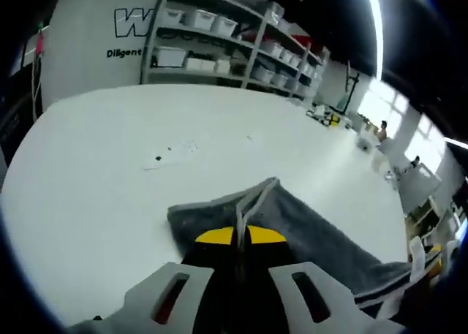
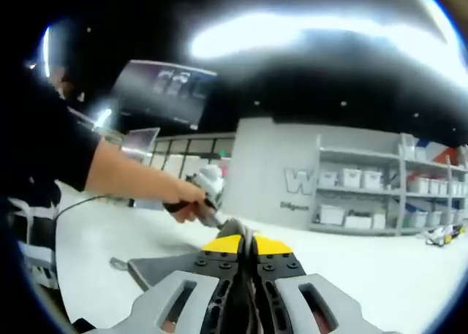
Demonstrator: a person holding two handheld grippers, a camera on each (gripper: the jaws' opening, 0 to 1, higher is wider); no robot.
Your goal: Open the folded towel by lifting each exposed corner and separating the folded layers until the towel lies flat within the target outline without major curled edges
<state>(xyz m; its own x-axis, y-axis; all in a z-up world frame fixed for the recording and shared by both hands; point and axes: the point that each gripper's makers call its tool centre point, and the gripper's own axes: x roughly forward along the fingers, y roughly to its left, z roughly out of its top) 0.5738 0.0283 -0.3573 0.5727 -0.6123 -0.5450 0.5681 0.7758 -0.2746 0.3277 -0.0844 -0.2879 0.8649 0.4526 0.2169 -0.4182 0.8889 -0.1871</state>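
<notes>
**Both grippers pinched on the towel, mid-unfold**

Quick rundown. Left gripper (image 1: pixel 239 235) has its jaws closed right down w/ a thin pale strip of the gray towel (image 1: pixel 307 228) caught between the yellow tips, looks like the hem or a corner edge, pulled up into a little peak. Rest of the towel trails off to the right of that view, draped on the white table (image 1: pixel 110 173), w/ a striped border near the lower right. Makes sense to grab by the hem: thinnest bit, and lifting there peels one layer off the one under it.

Right gripper (image 2: pixel 245 240) also has its jaws together, w/ a fold of gray cloth poking up between the tips, so it's holding towel too imo. Gray fabric lies flat on the table to the lower left of it. In the right gripper view a person's hand (image 2: pixel 191 201) is gripping the handle of the other gripper, just beyond the tips, so both tools are working close together on the same piece.

Can't see any target outline, just a few faint marks (image 1: pixel 170 156) on the table further back, too small to read. Shelves w/ white bins (image 1: pixel 219 38) along the back wall.

Guess at stage: layers not separated yet, towel's still bunched. Next prob means pulling the two grips apart, w/o letting the hem slip out.
</notes>
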